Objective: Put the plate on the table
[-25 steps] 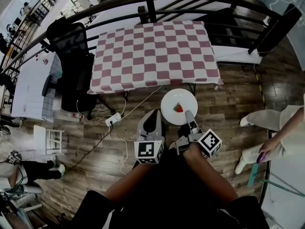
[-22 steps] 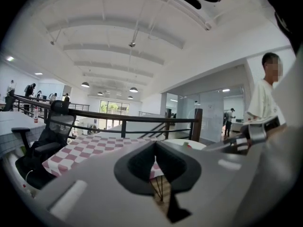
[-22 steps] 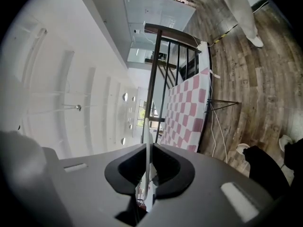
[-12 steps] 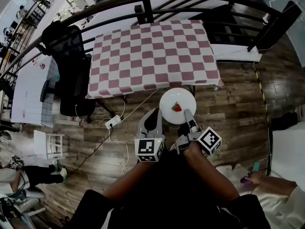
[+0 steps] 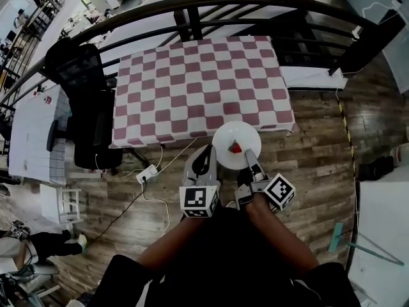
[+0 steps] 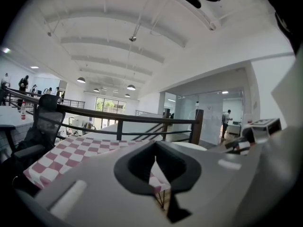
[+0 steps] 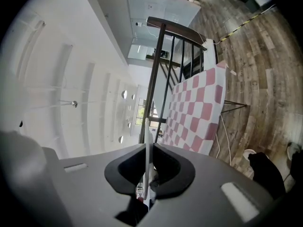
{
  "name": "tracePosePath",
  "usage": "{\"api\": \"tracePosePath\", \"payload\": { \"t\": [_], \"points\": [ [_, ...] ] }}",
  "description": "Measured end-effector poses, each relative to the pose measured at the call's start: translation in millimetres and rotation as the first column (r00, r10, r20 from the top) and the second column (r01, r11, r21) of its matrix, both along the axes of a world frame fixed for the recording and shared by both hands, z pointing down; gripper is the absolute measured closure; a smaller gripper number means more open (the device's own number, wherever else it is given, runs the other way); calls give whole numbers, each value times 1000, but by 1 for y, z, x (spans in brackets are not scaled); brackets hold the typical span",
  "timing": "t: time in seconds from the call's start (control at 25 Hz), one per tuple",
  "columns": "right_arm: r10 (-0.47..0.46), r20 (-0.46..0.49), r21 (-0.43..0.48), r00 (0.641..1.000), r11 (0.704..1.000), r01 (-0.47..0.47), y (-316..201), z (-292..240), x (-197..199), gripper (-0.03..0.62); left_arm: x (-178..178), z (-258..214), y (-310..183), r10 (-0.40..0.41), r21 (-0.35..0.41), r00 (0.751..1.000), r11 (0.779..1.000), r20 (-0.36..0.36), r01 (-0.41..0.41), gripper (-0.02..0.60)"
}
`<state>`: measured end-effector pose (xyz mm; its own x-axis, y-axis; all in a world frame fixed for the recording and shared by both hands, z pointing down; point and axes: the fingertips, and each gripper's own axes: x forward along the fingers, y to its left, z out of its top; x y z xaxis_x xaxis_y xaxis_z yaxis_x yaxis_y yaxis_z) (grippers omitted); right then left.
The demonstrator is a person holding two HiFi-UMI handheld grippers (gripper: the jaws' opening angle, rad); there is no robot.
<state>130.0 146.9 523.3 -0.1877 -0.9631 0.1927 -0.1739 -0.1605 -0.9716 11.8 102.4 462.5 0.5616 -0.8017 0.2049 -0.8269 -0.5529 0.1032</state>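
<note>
Plate (image 5: 236, 144): white, round, carried in the air at the table's near edge, far rim overlapping the cloth's hem in the head view; not set down.
On the plate: small red thing (image 5: 235, 148), near the middle.
Right gripper (image 5: 251, 160): clamped on the plate's near rim, which runs edge-on between its jaws.
Left gripper (image 5: 204, 155): jaws together, nothing between them; just beside the plate's left rim.
Table (image 5: 198, 75): rectangular, under a pink-and-white checked cloth draped over its edges.
Floor (image 5: 313, 152): dark wood planks; white power strip (image 5: 146, 173) with cables near the table's left corner.
Railing (image 5: 192, 8): dark, curved, just behind the table.
Chair (image 5: 89, 101): black office chair, at the table's left.
Room: large white hall, ribbed ceiling, hanging lamps (image 6: 131, 87), windows far off.
</note>
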Motion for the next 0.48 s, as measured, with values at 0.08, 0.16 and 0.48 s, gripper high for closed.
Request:
{"api": "tracePosePath", "payload": {
  "t": [0.08, 0.16, 0.48],
  "points": [
    [-9, -9, 18, 1000, 1000, 9, -15, 0, -6, 571, -3, -2, -15, 1, 6, 1000, 1000, 0, -1, 572],
    [-28, -14, 7, 1000, 1000, 28, -33, 2, -12, 571, -7, -3, -34, -7, 7, 1000, 1000, -3, 7, 572],
    [-75, 29, -7, 997, 997, 75, -123, 5, -29, 572, -25, -3, -112, -43, -30, 999, 999, 12, 43, 572]
  ]
}}
